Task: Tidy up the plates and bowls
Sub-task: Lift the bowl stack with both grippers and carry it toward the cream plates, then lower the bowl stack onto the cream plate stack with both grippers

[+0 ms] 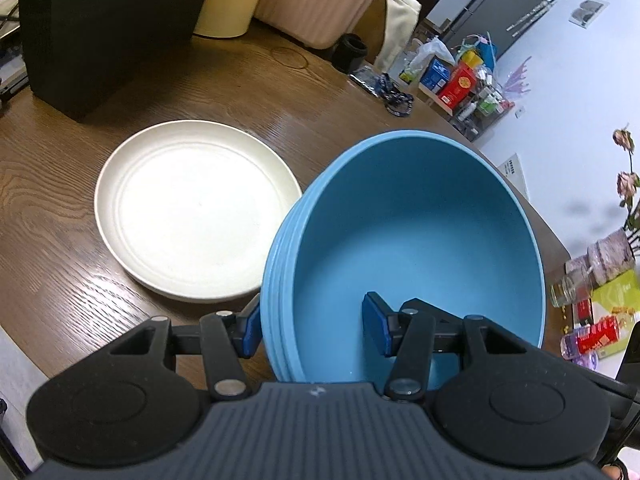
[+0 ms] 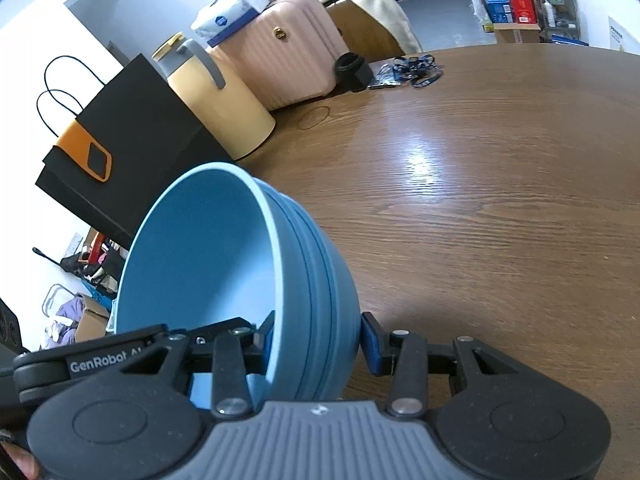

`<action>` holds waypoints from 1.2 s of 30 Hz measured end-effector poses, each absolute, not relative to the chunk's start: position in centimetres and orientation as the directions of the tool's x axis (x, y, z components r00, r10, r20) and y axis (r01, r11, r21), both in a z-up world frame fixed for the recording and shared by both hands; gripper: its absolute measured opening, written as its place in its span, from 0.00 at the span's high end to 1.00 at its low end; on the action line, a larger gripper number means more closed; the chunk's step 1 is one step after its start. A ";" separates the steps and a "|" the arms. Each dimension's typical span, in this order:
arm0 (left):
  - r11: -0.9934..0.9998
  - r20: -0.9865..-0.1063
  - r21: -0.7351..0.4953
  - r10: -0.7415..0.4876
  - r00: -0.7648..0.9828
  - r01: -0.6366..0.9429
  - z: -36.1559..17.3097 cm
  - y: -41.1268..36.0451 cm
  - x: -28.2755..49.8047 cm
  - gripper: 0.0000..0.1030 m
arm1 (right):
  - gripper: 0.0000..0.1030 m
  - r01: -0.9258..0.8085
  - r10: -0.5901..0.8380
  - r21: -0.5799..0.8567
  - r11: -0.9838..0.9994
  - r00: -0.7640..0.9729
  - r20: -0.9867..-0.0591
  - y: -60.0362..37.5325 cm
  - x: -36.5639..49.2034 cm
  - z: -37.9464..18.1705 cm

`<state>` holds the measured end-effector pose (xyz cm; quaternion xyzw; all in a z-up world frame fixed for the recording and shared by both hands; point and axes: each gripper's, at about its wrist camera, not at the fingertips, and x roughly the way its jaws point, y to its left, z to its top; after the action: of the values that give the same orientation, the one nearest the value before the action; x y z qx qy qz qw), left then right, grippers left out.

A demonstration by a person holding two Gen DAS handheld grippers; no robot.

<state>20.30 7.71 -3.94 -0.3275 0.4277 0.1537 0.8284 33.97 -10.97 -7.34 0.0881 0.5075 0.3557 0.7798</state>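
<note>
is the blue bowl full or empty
Empty: the blue bowl shows a bare blue inside in both views. Each claw, left and right, straddles its wall, one pad inside, one outside.

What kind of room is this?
Probably a lived-in home room: a wooden table holds a cream plate, a pink suitcase stands behind, and cluttered shelves line the wall.

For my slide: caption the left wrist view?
Left gripper grips blue bowl wall beside cream plate.
</note>
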 end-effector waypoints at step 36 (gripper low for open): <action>0.738 -0.883 -0.374 -0.099 0.459 -0.561 -8.7 22.7 24.7 0.49 | 0.61 -0.352 0.589 0.517 0.781 0.135 -0.797 3.2 35.9 -12.4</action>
<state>24.68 22.67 -8.73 -0.3307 0.4990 0.1469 0.7875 35.88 3.17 -12.37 0.1026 0.5771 0.3149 0.7465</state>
